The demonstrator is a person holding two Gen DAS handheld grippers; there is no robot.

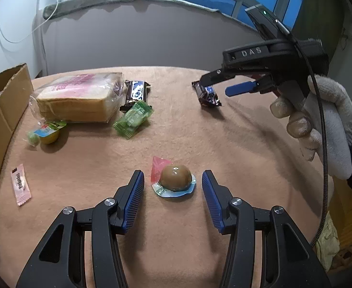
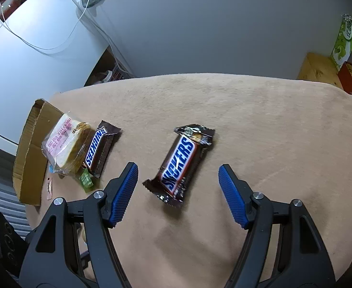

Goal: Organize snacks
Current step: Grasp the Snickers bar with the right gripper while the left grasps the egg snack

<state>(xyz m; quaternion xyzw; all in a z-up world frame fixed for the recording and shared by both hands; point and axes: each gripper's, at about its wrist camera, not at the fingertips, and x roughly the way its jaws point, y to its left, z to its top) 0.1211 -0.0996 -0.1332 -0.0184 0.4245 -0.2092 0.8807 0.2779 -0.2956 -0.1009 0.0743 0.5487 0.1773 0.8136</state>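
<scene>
A brown marinated egg (image 1: 176,178) in a clear wrapper lies on the tan tablecloth (image 1: 200,139). My left gripper (image 1: 173,171) stands open around it, one blue pad on each side, neither touching. A Snickers bar (image 2: 180,163) lies slantwise further right, also seen at the back in the left wrist view as the Snickers bar (image 1: 207,94). My right gripper (image 2: 178,165) is open just above it, its fingers straddling the bar without pressing it. A gloved hand (image 1: 319,124) holds the right gripper (image 1: 214,87).
At the left, a bagged bread loaf (image 1: 80,98), a second Snickers (image 1: 136,91), a green candy (image 1: 132,118), a jelly cup (image 1: 46,134) and a pink sachet (image 1: 20,187) lie beside an open cardboard box (image 1: 3,110). A grey wall backs the table.
</scene>
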